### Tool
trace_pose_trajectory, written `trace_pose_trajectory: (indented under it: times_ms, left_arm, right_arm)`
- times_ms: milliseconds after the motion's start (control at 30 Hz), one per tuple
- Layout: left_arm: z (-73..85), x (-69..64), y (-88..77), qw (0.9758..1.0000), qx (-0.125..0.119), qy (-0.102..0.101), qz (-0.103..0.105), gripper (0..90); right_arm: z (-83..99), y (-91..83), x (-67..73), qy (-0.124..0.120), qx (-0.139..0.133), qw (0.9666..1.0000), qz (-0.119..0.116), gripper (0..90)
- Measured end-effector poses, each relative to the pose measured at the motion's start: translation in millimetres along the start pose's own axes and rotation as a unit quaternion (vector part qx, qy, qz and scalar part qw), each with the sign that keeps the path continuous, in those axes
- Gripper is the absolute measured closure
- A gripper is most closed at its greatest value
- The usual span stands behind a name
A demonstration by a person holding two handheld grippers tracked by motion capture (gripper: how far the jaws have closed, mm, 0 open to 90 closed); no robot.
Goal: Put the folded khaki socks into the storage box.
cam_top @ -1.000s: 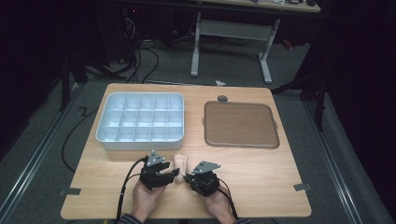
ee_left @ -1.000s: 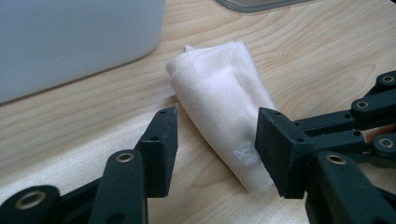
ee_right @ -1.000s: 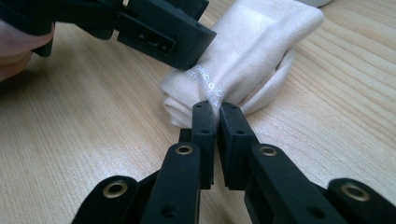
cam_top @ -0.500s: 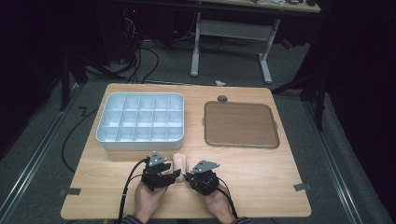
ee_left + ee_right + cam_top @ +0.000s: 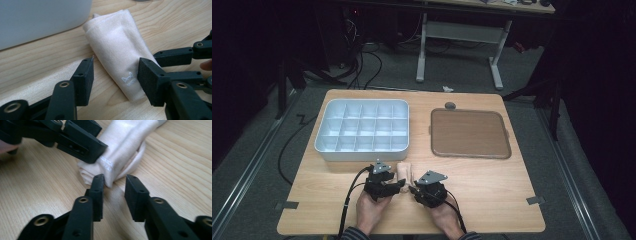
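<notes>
1. Where the wooden table (image 5: 492, 200) reaches its left half, a pale grey compartment tray (image 5: 362, 131) sits with its near wall just behind the person's hands; its white side also shows at the top left of the left gripper view.
2. Held in the person's left hand (image 5: 371, 210), the left gripper (image 5: 115, 72) has its jaws spread wide, one on each side of the near end of a folded cream cloth (image 5: 120, 50). The right jaw looks to be touching the cloth's edge and the left jaw stands clear of it, so nothing is clamped.
3. Lying flat on the table between the two grippers, the cloth (image 5: 403, 172) points away from the person toward the tray's near wall and bears a small white printed logo near its close end.
4. Held in the right hand (image 5: 447, 220), the right gripper (image 5: 113, 192) has its jaws partly apart, with a gap between the pads, and they hold nothing; the cloth's corner (image 5: 110, 172) lies just ahead of the tips.
5. Farther right, a brown square mat (image 5: 469, 133) lies flat, well apart from the cloth.
</notes>
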State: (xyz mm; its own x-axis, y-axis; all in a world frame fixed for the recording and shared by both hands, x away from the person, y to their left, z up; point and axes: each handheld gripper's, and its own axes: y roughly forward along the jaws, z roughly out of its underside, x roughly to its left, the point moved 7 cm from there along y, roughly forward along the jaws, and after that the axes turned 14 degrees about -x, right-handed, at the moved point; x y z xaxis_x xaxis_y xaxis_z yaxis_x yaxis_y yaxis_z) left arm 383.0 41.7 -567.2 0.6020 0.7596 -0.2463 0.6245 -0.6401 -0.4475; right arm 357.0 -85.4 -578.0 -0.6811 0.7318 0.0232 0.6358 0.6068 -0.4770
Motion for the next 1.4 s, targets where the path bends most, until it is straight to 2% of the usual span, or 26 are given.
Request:
trace_pose_trajectory:
  times_ms: [167,400,533,733,1000,1133,1267,1333,1400]
  left_arm:
    - [-6.5,-1.0,-4.9,0.9999,-0.012,0.001,0.003,41.1]
    - [-15.3,2.2,-2.6,0.9997,-0.016,-0.02,0.004,35.8]
    - [-19.1,2.6,2.1,0.9994,-0.013,-0.032,0.003,33.6]
    - [-16.3,7.8,11.3,0.9989,0.002,-0.047,-0.005,32.4]
    - [-9.9,8.7,21.0,0.9987,0.02,-0.047,-0.008,36.1]
    - [-9.3,7.6,23.6,0.9988,0.025,-0.043,0.006,41.4]
    - [-8.9,7.0,24.7,0.9988,0.025,-0.041,0.013,45.3]
    - [-8.8,6.6,24.9,0.9988,0.025,-0.039,0.014,47.1]
    - [-8.6,6.1,25.1,0.9987,0.025,-0.041,0.016,49.1]
  right_arm:
    - [-0.1,-12.6,-7.3,0.008,-0.016,0.9998,0.008,62.0]
    - [1.1,-29.0,-26.0,0.021,-0.035,0.9986,0.034,58.8]
    - [5.1,-37.4,-40.9,0.022,-0.038,0.9972,0.06,57.0]
    - [11.1,-52.7,-69.3,0.03,-0.04,0.9932,0.106,56.5]
    - [21.3,-69.6,-101.7,0.034,-0.03,0.9867,0.156,56.0]
    - [27.4,-73.8,-112.6,0.04,-0.022,0.9843,0.171,55.4]
    - [31.3,-76.8,-122.5,0.04,-0.017,0.9815,0.186,55.2]
    - [32.8,-77.8,-127.6,0.049,-0.015,0.9806,0.189,55.0]
    - [34.2,-78.0,-130.8,0.048,-0.011,0.9801,0.192,54.9]
